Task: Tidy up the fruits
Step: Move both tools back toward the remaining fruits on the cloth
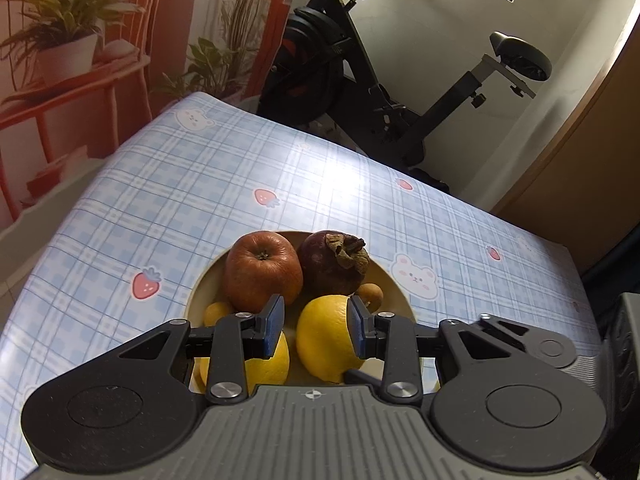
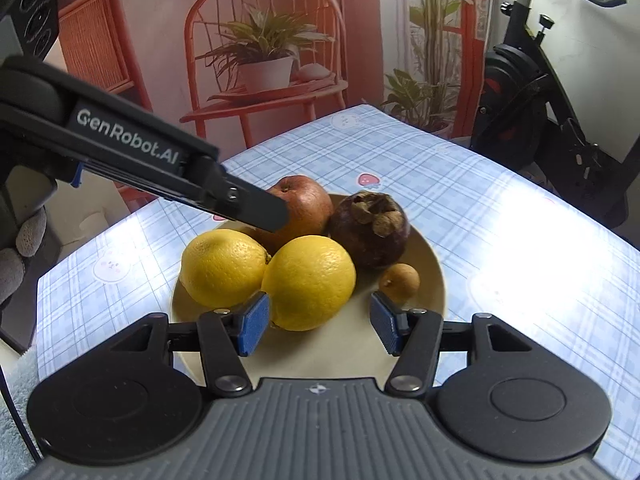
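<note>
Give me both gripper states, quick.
Left gripper: open, nothing held, above the plate.
Right gripper: open, nothing held, one pad beside a lemon.

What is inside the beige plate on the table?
The plate holds two lemons, an apple, a mangosteen, two small brown fruits. Anything beneath them is hidden.

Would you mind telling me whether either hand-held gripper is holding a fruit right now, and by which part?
Nothing is held: the left hand-held gripper and right hand-held gripper both hang empty above the plate.
</note>
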Motion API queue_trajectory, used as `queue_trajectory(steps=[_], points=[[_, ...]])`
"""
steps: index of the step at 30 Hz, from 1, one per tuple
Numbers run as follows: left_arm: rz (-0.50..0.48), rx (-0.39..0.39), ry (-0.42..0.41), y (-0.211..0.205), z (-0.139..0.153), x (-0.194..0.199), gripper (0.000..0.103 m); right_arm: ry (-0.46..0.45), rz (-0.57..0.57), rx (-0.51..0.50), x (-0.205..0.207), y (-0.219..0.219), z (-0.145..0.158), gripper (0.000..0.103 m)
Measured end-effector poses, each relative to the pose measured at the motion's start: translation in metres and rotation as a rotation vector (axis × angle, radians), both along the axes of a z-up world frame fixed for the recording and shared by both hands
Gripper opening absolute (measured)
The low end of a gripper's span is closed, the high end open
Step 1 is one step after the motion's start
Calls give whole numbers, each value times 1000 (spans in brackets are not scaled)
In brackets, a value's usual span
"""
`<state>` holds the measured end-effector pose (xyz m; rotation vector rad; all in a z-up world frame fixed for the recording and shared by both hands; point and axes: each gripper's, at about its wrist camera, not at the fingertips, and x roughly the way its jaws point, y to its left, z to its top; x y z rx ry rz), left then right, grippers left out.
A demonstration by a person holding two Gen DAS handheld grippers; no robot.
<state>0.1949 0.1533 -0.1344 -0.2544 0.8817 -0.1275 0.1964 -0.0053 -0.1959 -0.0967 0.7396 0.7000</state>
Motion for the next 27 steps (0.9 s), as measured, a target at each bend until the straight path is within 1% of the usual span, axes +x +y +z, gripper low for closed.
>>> queue_trajectory(steps=[2,7,16,22,27], points=[[2,25,-9,-5,4,-4,36,-4,-28,13,-5,-11,4,59],[-7,54,-34,-23,12,-16,36,-23,-116,47,-18,-43,14,59],[-53,65,-88,-62,16,-45,36,-47,-266,61,-51,-108,24,59],[-94,98,-115,-84,10,-63,36,-55,-350,73,-80,-141,20,59],[-109,105,-127,-97,3,-74,36,-65,-365,39,-104,-154,12,59]])
